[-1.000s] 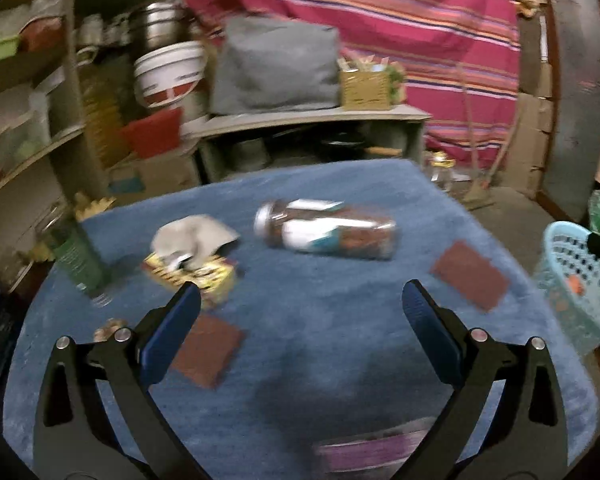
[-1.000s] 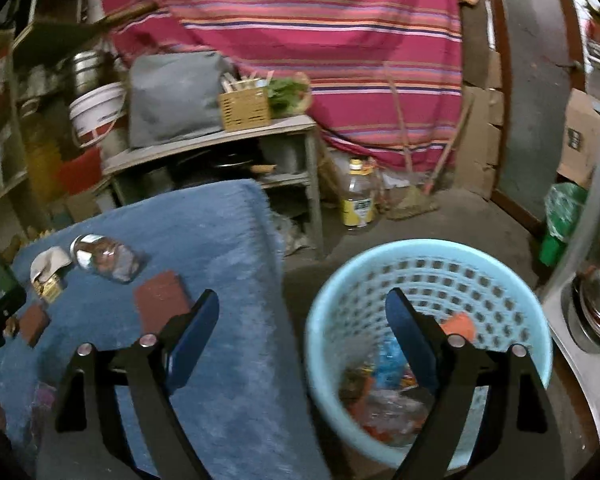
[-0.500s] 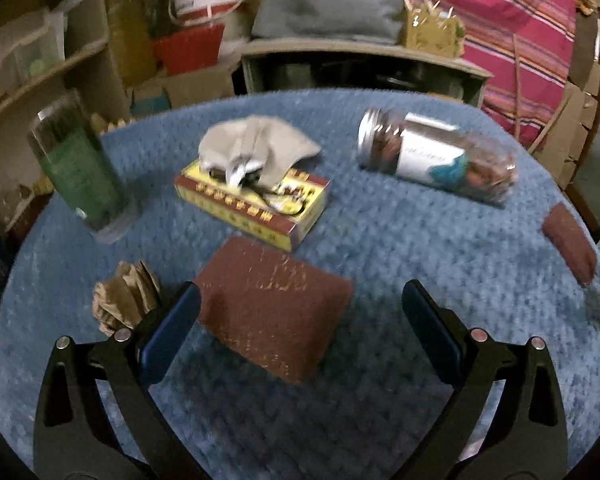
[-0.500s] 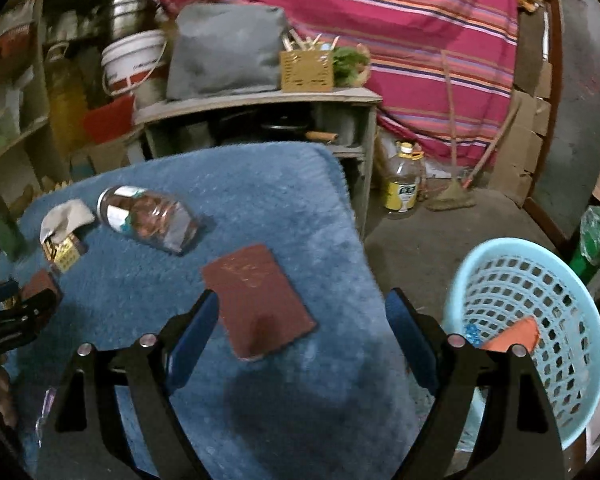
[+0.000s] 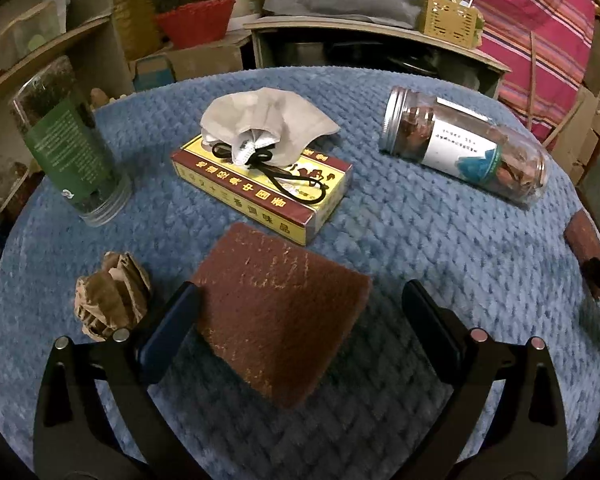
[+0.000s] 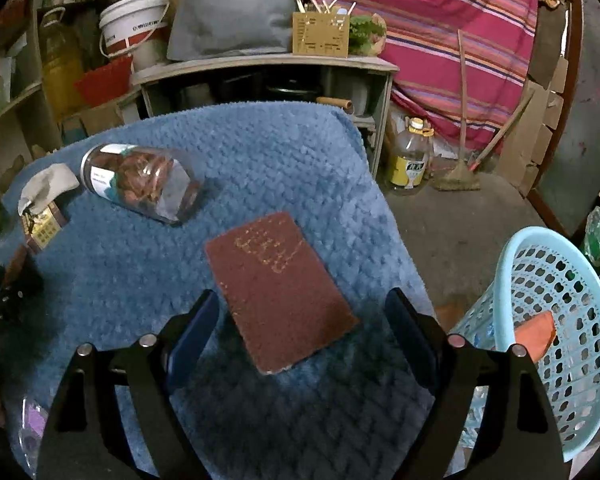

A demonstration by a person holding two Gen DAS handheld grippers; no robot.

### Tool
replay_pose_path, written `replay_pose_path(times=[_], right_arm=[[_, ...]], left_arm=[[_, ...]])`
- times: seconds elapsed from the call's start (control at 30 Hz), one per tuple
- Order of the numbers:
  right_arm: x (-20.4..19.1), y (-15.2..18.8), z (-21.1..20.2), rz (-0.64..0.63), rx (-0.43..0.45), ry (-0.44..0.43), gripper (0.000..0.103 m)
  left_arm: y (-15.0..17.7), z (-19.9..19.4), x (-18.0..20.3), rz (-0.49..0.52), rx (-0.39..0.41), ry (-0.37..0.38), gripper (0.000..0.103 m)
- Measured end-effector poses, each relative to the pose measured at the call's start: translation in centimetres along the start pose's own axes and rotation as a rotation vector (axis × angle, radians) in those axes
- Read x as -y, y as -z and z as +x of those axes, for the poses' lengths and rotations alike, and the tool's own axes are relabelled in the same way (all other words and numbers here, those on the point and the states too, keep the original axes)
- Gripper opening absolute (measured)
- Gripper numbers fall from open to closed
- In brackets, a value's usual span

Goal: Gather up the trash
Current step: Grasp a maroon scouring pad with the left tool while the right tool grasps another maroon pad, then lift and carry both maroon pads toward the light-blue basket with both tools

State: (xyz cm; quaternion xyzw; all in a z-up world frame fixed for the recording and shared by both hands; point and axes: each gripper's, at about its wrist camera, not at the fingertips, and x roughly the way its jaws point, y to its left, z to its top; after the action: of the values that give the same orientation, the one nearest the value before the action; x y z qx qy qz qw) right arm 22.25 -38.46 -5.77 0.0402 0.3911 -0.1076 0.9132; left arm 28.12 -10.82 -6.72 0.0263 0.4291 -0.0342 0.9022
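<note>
A blue towel (image 5: pixel 420 248) covers the table. My left gripper (image 5: pixel 300 320) is open just above a brown scouring pad (image 5: pixel 280 320) that lies between its fingers, untouched. A crumpled brown paper ball (image 5: pixel 110 300) sits left of it. My right gripper (image 6: pixel 304 328) is open over a second brown pad (image 6: pixel 280 288) near the towel's (image 6: pixel 260 160) right edge. A light blue basket (image 6: pixel 560 320) with trash inside stands on the floor to the right.
A yellow-red box (image 5: pixel 260 192) carries a grey mask (image 5: pixel 260 124). A clear jar (image 5: pixel 464 148) of brown pieces lies on its side; a green-labelled jar (image 5: pixel 68 148) stands at left. Shelves, buckets and a striped cloth are behind. An oil bottle (image 6: pixel 410 160) and broom stand on the floor.
Both grippers swung left and dropped lower. The left one now frames the near brown pad; the right one left the basket and now frames the other pad. Jaws stayed wide.
</note>
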Motion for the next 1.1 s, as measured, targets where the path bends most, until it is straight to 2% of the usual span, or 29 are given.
replay_pose_path(times=[0.2, 0.4, 0.5, 0.57, 0.7, 0.8, 0.97, 1.1], right_arm=[[-0.1, -0.1, 1.3, 0.0, -0.038, 0.001, 0.084], [0.2, 0.0, 1.7, 0.016, -0.04, -0.022, 0.084], [0.5, -0.1, 1.9, 0.036, -0.04, -0.042, 0.084], [0.5, -0.2, 2.0, 0.039, -0.04, -0.044, 0.084], [0.3, -0.3, 2.3, 0.031, -0.046, -0.042, 0.084], [0.4, -0.4, 2.4, 0.034, -0.051, -0.045, 0.084], [0.0, -0.4, 2.5, 0.026, -0.052, -0.035, 0.084], [0.2, -0.4, 2.3, 0.035, -0.042, -0.056, 0.075]], left_arm=[[0.4, -0.2, 1.7, 0.049, 0.002, -0.06, 0.097], [0.0, -0.7, 0.8, -0.047, 0.0, -0.005, 0.097], [0.0, -0.5, 0.3, -0.082, -0.003, -0.042, 0.095], [-0.2, -0.2, -0.2, -0.103, -0.01, -0.038, 0.094], [-0.7, 0.3, -0.6, -0.107, -0.008, -0.064, 0.094], [-0.8, 1.8, -1.2, -0.121, -0.054, -0.069, 0.096], [-1.3, 2.5, -2.0, -0.152, -0.074, -0.04, 0.096], [-1.1, 2.1, -2.0, -0.139, -0.061, -0.042, 0.089]])
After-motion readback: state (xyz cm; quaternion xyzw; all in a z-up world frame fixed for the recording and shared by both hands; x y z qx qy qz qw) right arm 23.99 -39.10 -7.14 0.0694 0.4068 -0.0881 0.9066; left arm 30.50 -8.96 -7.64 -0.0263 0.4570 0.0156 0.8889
